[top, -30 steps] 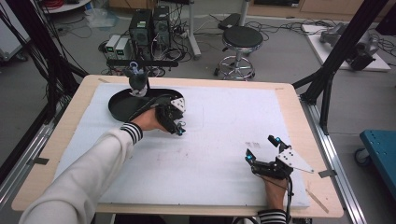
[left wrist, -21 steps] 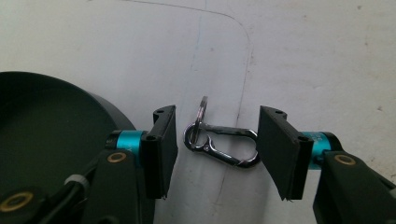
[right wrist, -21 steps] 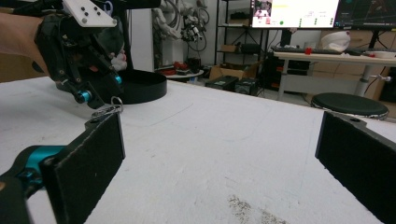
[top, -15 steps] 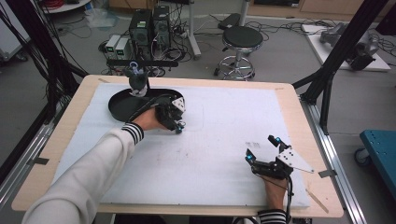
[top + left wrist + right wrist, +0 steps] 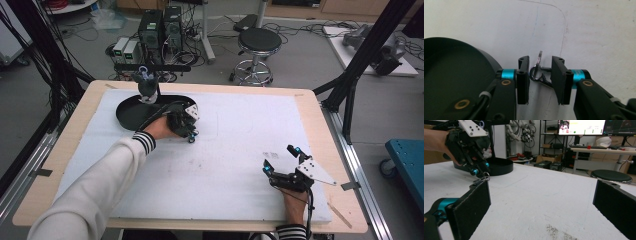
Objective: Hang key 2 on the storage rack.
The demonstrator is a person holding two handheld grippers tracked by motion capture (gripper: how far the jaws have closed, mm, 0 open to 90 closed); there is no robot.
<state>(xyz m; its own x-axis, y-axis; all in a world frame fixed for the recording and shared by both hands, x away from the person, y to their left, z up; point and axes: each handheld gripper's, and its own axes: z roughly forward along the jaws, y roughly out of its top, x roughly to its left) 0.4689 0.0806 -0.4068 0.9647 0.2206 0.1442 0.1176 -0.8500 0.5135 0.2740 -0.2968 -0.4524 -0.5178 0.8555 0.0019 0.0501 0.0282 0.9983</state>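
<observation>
White foam matting [image 5: 225, 165] covers the wooden table, with grey floor, computer cases and a stool [image 5: 256, 50] beyond its far edge at the top of the high view.

Left gripper [image 5: 186, 127]: located left of centre in the high view, held by a hand in a white striped-cuff sleeve. In the left gripper view, a small metal clasp with a ring [image 5: 539, 71] sits between the two black jaws at frame centre. The jaws stand narrowly apart around the clasp; whether the pads press on it cannot be told. The clasp hangs or rests just above the mat, beside the black round tray [image 5: 131, 112].

Black round tray: upper left of the high view, on the mat, just left of the left gripper. A small dark figure [image 5: 146, 86] stands at its far rim.

Right gripper [image 5: 281, 165]: lower right of the high view, resting on the mat, well apart from the tray. Jaws spread wide, holding nothing; the right gripper view shows bare mat between them.
</observation>
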